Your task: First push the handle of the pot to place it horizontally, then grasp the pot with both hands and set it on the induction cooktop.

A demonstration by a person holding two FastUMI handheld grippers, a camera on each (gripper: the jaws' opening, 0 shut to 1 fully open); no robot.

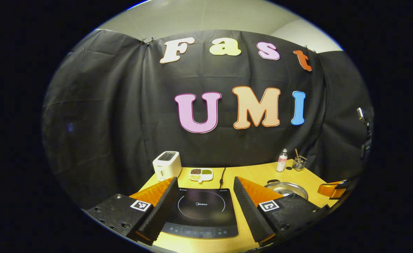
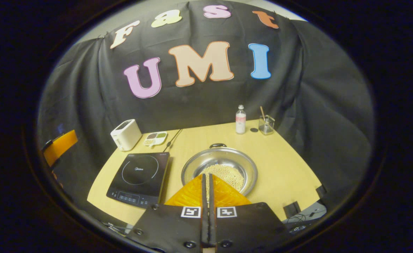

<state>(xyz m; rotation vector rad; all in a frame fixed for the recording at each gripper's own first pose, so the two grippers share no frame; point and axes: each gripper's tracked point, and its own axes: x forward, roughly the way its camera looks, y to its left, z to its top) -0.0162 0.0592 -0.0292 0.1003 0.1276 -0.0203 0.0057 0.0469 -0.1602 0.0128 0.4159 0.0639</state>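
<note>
You are working over a pale yellow wooden table [image 2: 283,165] with a curved front edge, set inside a booth whose back wall is black cloth [image 2: 199,102] under a light ceiling. Along the table's far edge stand a white toaster [image 2: 126,134], a small white divided dish of beans [image 2: 155,138], a clear plastic bottle with a pink label [image 2: 240,119] and a glass cup holding a stick [image 2: 266,124].

The round stainless-steel pot [image 2: 219,165] sits near the middle of the table, just right of the black glass induction cooktop [image 2: 139,177] and not on it. It holds pale round beans [image 2: 227,174]. 1 dark loop handle [image 2: 217,145] shows on its far rim, pointing toward the back wall (the near rim is hidden behind your right gripper, so the handle line appears to run front to back).

Your right gripper [image 2: 207,186] hovers above the pot's near rim, fingers pressed together with nothing between them. Your left gripper [image 1: 204,203] hangs low over the cooktop's front edge, its 2 fingers spread wide and framing the cooktop's ring, empty.
</note>
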